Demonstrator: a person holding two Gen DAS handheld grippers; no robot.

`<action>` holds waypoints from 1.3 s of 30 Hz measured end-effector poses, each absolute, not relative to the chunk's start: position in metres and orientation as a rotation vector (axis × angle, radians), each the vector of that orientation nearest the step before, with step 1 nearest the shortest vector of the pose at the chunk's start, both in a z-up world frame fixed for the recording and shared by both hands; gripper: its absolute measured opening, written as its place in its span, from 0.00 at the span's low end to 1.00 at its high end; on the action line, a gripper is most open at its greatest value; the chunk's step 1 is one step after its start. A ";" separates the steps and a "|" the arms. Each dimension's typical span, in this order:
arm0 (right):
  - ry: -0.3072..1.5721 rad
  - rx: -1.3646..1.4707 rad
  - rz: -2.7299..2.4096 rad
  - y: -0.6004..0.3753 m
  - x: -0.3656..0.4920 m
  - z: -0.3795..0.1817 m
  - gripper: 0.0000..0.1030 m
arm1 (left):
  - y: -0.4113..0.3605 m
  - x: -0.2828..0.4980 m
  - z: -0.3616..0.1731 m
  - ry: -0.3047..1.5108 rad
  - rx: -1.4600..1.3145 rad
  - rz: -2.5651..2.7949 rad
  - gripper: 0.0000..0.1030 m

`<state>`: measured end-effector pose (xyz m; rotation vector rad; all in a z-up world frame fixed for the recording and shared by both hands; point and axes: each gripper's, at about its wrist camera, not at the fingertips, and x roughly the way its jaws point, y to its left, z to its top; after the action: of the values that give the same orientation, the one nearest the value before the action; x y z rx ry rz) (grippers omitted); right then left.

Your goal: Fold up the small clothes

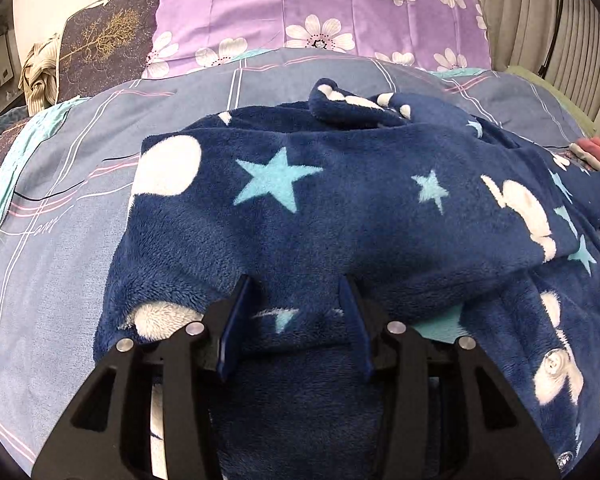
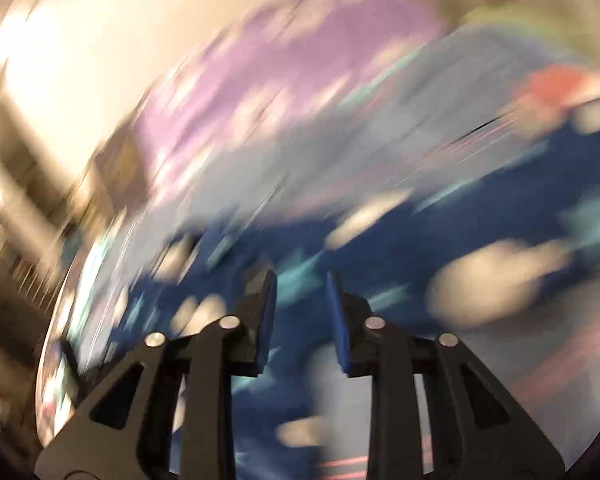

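Note:
A navy fleece garment [image 1: 340,208] with white moons and light-blue stars lies bunched on the bed, one layer folded over another. In the left wrist view my left gripper [image 1: 296,284] stands at the garment's near edge. A thick fold of the fleece fills the gap between its blue pads [image 1: 236,320], which press on it. The right wrist view is heavily motion-blurred. My right gripper [image 2: 301,276] hangs above the same fleece garment [image 2: 380,248], its fingers apart with nothing between them.
The bed has a grey-blue checked sheet [image 1: 60,240]. A purple flowered pillow [image 1: 300,8] and a dark pillow [image 1: 100,48] lie at its head. A striped cloth [image 1: 40,72] sits at the far left, pink clothes [image 1: 596,152] at the right edge, and a curtain [image 1: 540,20] behind.

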<state>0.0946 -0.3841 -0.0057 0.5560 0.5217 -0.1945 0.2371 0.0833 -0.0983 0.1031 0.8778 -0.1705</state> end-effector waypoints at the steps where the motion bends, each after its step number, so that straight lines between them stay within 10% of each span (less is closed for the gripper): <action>1: 0.481 0.592 -0.282 -0.411 0.077 0.000 0.51 | 0.083 0.238 -0.099 0.875 0.107 -0.169 0.45; 14: 0.448 0.968 -0.390 -0.543 0.014 -0.038 0.56 | 0.080 0.230 -0.099 0.870 0.110 -0.167 0.46; 20: 0.478 0.947 -0.414 -0.540 0.040 -0.033 0.09 | 0.081 0.231 -0.098 0.868 0.105 -0.170 0.46; 30: 0.450 0.561 0.109 -0.313 0.130 0.049 0.09 | 0.083 0.230 -0.098 0.865 0.092 -0.176 0.46; 39: 0.815 0.372 0.436 -0.125 0.203 -0.055 0.09 | 0.088 0.231 -0.098 0.864 0.057 -0.196 0.46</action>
<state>0.2034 -0.1254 -0.0548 0.3717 0.8146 0.4360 0.2310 0.0880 -0.0981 0.0567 0.8642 -0.1960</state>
